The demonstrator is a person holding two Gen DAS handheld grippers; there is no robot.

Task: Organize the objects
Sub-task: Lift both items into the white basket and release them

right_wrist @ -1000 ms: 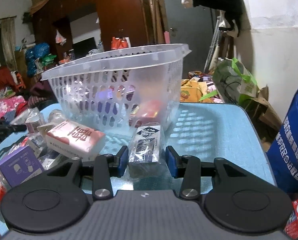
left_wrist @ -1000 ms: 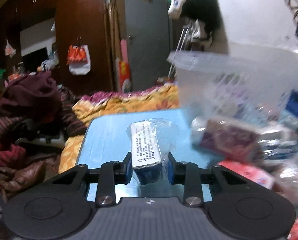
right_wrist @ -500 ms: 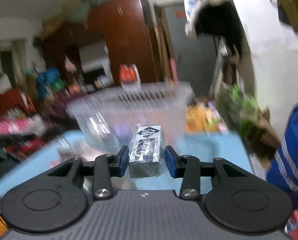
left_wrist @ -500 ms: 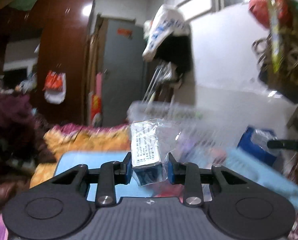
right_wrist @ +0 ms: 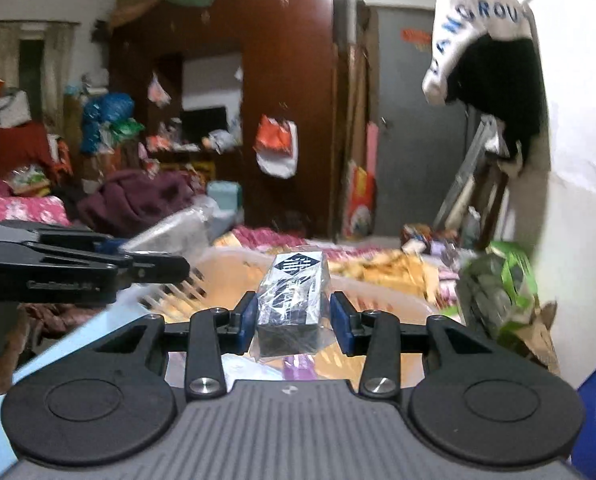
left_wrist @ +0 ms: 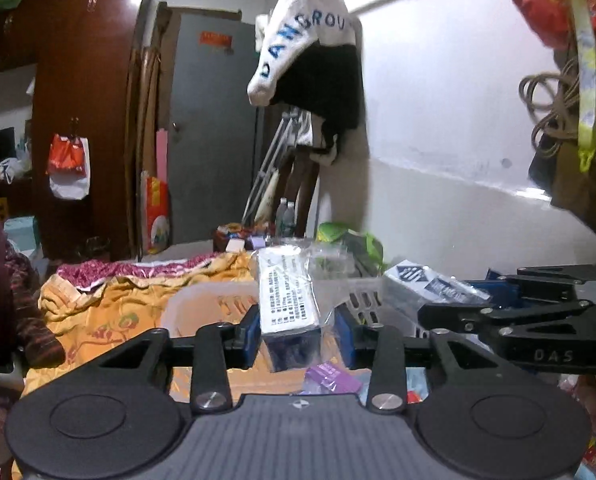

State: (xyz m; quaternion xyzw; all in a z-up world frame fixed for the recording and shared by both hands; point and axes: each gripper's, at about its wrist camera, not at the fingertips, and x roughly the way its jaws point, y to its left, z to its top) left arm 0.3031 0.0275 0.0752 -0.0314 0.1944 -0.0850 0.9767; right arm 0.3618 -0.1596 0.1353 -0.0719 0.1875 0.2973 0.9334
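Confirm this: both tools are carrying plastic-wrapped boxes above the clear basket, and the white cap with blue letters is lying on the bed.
One thing is wrong: the white cap is not lying on the bed. It hangs high up by the white wall, as the left wrist view shows. The rest stands: the left tool and right tool, jaws opening, each have a wrapped box between them, above the basket.

Left gripper [left_wrist: 294, 330] — matte black body, ribbed grey top plate with a small round emblem, two round raised discs at the outer corners. Two black link arms, each pinned with a silver screw; blue pads inside the jaws. Right gripper [right_wrist: 292, 316] — same build: ribbed grey plate, twin discs, silver screws, blue pads. Side profile of each, seen from the other's camera: stacked black bars with small rivets, pale raised lettering on the flank.
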